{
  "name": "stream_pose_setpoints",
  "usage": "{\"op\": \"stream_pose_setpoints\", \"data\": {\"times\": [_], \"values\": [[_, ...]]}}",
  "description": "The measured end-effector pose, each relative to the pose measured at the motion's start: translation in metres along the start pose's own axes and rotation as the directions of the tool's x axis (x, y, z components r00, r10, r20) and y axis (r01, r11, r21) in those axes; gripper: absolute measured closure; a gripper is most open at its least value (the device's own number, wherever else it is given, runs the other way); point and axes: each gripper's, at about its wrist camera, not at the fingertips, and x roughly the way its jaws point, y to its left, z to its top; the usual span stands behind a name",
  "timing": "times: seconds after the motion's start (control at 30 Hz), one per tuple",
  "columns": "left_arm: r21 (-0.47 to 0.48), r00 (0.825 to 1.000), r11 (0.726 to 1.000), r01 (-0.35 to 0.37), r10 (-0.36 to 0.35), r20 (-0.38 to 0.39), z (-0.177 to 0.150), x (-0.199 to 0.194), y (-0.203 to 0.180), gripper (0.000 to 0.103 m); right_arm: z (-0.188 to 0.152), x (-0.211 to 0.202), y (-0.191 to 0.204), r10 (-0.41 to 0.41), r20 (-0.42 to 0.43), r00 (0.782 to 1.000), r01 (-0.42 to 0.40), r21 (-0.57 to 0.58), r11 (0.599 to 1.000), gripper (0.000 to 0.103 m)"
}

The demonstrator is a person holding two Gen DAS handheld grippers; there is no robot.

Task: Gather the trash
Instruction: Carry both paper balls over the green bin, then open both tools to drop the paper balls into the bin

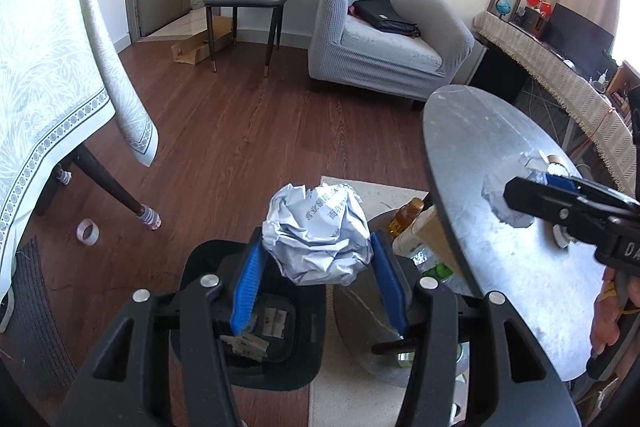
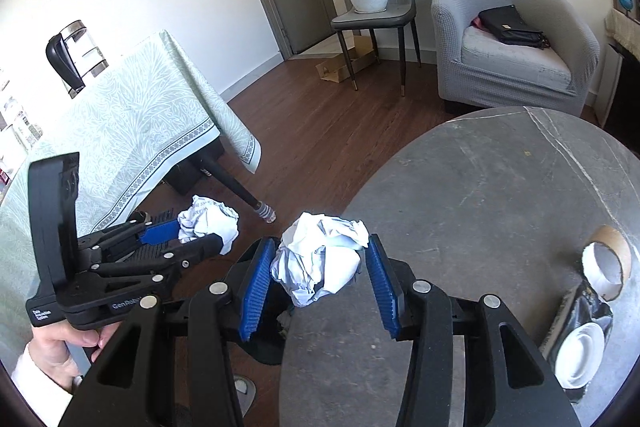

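My left gripper [image 1: 316, 243] is shut on a crumpled ball of printed paper [image 1: 316, 227], held above a dark trash bin [image 1: 192, 263] with paper scraps in it. My right gripper [image 2: 320, 247] is shut on a second crumpled paper ball [image 2: 320, 263] at the left edge of the round grey table [image 2: 500, 195]. In the right wrist view the left gripper [image 2: 196, 233] shows at the left with its paper ball [image 2: 210, 221], a hand on its handle. The left wrist view has the right gripper [image 1: 520, 195] over the table [image 1: 480, 131], with its paper [image 1: 500, 193] partly hidden.
A tape roll [image 2: 608, 259], a white plate [image 2: 580, 355] and a black bag [image 2: 588, 303] lie on the round table. A table with a green cloth [image 1: 48, 75] stands to the left, a tape ring [image 1: 88, 233] on the floor by its leg. Bottles [image 1: 408, 219] sit under the round table.
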Motion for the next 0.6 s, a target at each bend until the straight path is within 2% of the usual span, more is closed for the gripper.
{"op": "stream_pose_setpoints", "data": {"times": [0.3,0.5,0.6], "values": [[-0.009,0.994,0.999,-0.034,0.033,-0.106,-0.024,0.026,0.045,0.048,0.007,0.034,0.039,0.044,-0.035,0.998,-0.045,-0.048,0.998,0.055],[-0.008,0.973,0.998,-0.067,0.064,-0.22,-0.044,0.054,0.07,0.048,0.012,0.06,0.068,0.037,-0.072,0.997,-0.043,-0.076,0.996,0.055],[-0.023,0.96,0.998,-0.064,0.055,-0.274,-0.054,0.064,0.082,0.048,0.01,0.076,0.08,0.033,-0.098,0.995,-0.042,-0.085,0.995,0.055]]}}
